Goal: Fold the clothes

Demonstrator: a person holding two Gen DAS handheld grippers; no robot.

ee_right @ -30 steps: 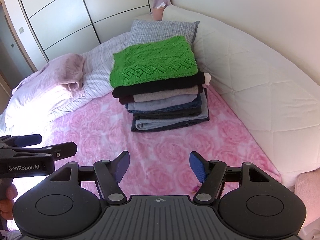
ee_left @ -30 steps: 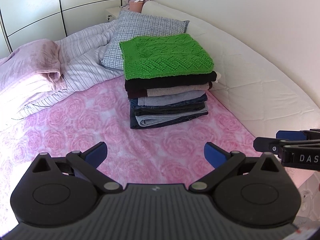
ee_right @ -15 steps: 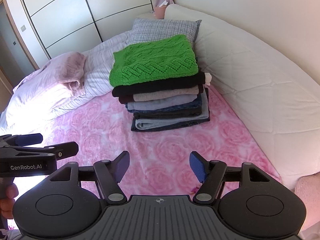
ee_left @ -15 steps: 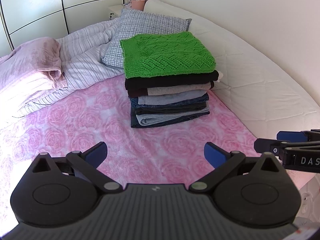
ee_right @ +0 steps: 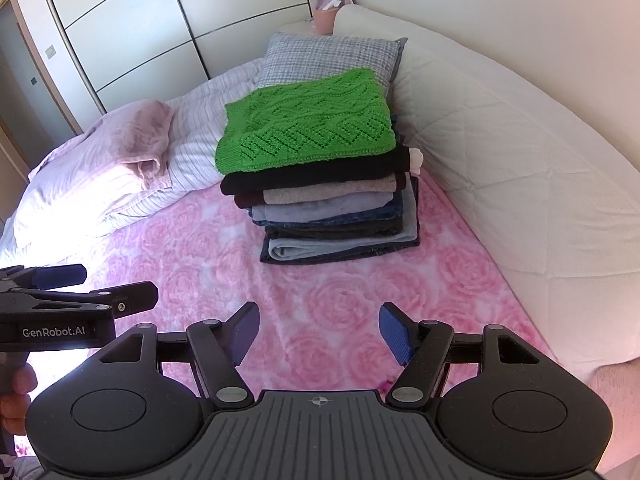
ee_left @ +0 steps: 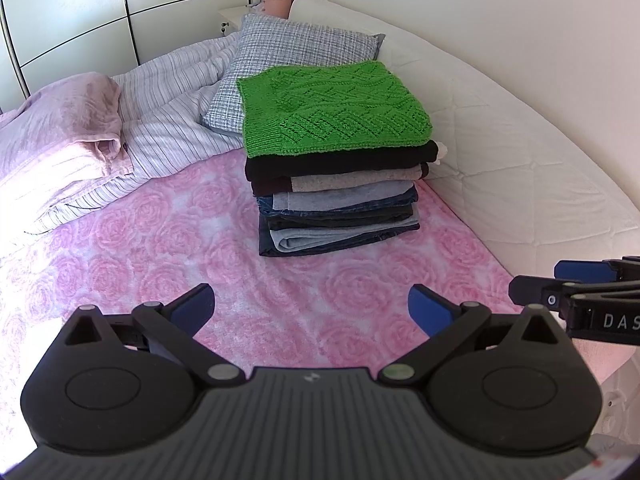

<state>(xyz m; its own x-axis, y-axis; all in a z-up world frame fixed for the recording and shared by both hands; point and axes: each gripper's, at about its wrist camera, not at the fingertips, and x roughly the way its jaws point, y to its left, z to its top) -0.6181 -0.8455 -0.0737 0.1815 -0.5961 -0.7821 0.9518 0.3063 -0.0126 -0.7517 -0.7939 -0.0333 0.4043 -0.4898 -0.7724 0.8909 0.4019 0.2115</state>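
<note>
Your left tool (ee_left: 311,309) and right tool (ee_right: 319,330) were both spread, empty, over the pink rose-patterned bed cover (ee_left: 168,256). Ahead lay the stack of folded clothes (ee_left: 336,200), its bright green knitted sweater (ee_left: 332,112) topmost and lower garments mostly hidden. "GenRobot.AI" read on the left tool; "DAS" was cut off.

Neat folded stack (ee_left: 336,184), green-topped

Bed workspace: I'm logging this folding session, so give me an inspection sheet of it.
Surface: pink rose blanket over the bed.
Job's things: folded stack, green knit sweater on top.
Clutter: grey pillow behind the stack; striped duvet and pink sheet bunched beside it.
Grippers: left gripper and right gripper open, empty, above the blanket.
Cables: nothing seen.
Surroundings: white padded bed edge, wardrobe doors, pink box.
</note>
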